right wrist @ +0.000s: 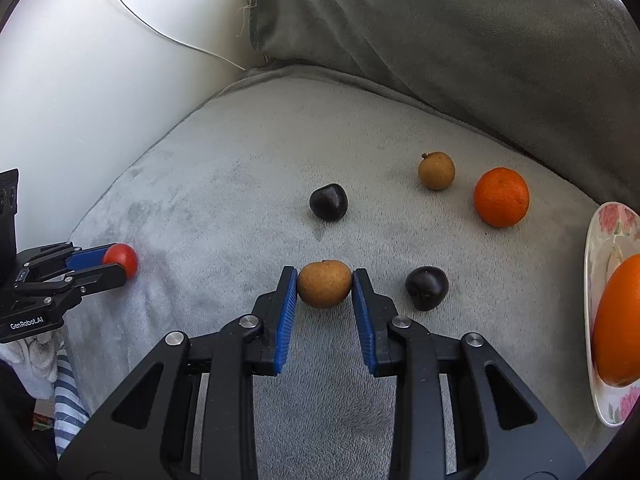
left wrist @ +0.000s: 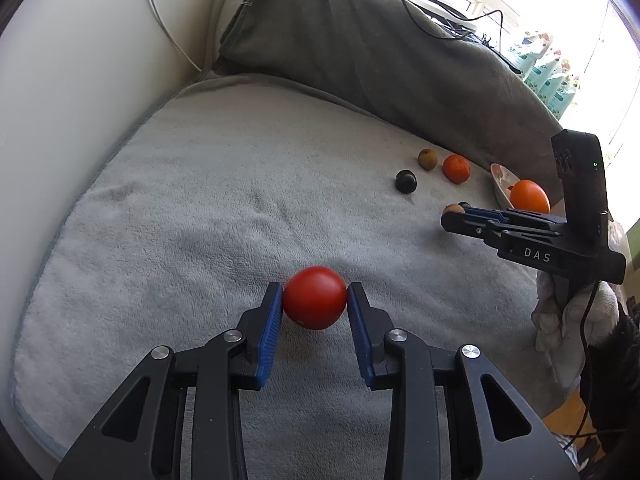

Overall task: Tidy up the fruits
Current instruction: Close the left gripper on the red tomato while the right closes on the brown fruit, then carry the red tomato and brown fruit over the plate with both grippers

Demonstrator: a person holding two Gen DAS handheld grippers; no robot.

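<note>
In the left wrist view my left gripper [left wrist: 315, 293] is shut on a red tomato [left wrist: 315, 304], both blue pads pressed against its sides on the grey blanket [left wrist: 200, 220]. My right gripper [right wrist: 324, 278] is shut on a small brown round fruit [right wrist: 324, 285], also resting on the blanket. Loose fruit lies around it: a dark plum [right wrist: 328, 202] ahead, a second dark plum [right wrist: 426, 288] just right, another brown fruit [right wrist: 436, 170] and a tangerine [right wrist: 501, 197] further back. A flowered plate [right wrist: 600, 236] at the right edge holds a large orange [right wrist: 620, 320].
A grey-green cushion [right wrist: 460, 40] rises behind the blanket. A white padded side [left wrist: 80, 60] with a thin cable [right wrist: 168, 32] closes off the left. The right gripper [left wrist: 460, 211] shows in the left wrist view near the plate [left wrist: 500, 178], a gloved hand [left wrist: 568, 312] holding it.
</note>
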